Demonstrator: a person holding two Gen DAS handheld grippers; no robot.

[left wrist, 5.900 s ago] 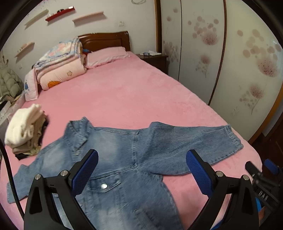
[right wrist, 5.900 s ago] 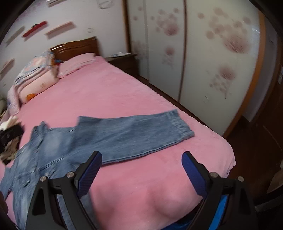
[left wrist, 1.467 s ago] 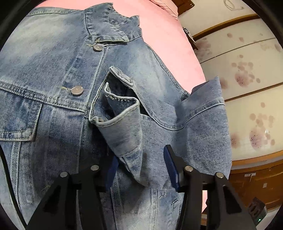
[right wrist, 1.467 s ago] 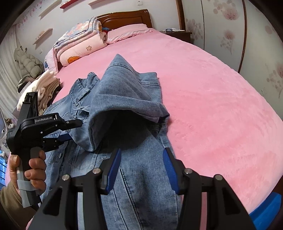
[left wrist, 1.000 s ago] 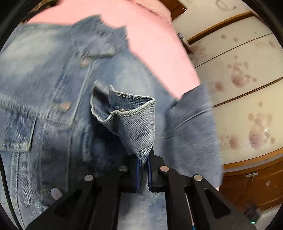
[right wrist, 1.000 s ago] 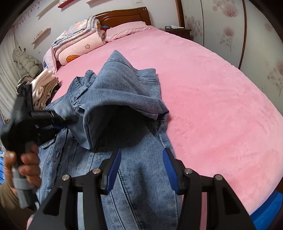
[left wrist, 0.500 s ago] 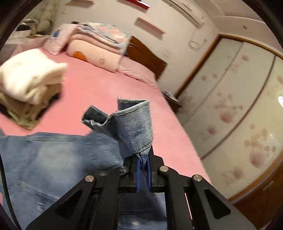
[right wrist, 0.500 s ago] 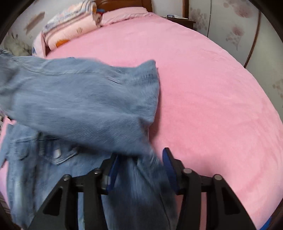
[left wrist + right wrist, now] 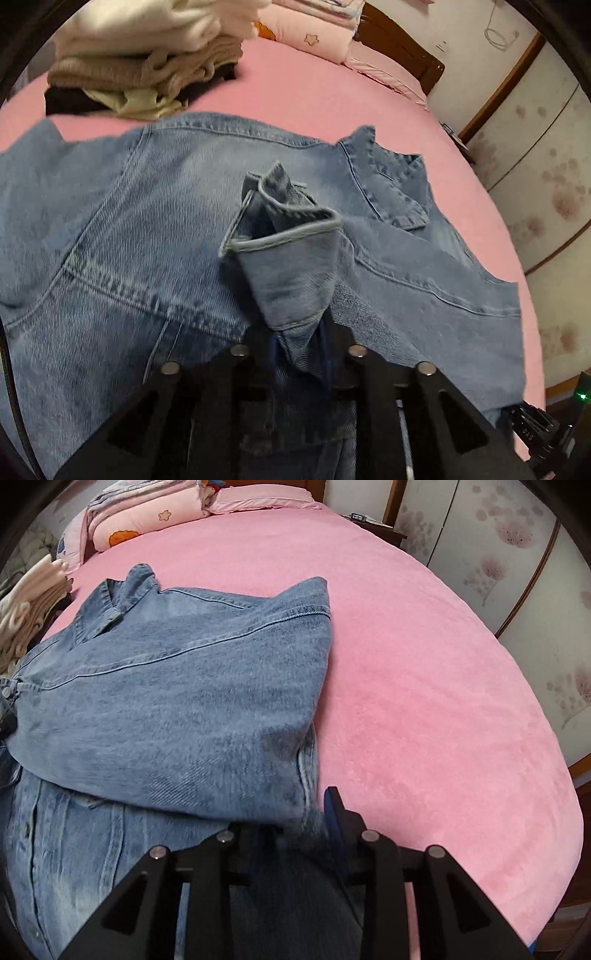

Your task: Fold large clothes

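looking like a home bedroom: wide bed (image 9: pixel 424 672) lying under a pink plush cover, wooden headboard (image 9: pixel 399 44) standing against the wall, folded quilts (image 9: pixel 144 513) and a pink pillow (image 9: pixel 266 496) piling up at its head, stack of folded clothes (image 9: pixel 147 55) sitting on the cover, sliding wardrobe doors (image 9: pixel 517 554) with flower prints running alongside, nightstand (image 9: pixel 376 528) standing beside.

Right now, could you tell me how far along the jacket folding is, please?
Done: one sleeve lies folded across the jacket. In hand: the left tongs are opening around the cuff; the right tongs pinch denim. Left: the other sleeve and folding the body.
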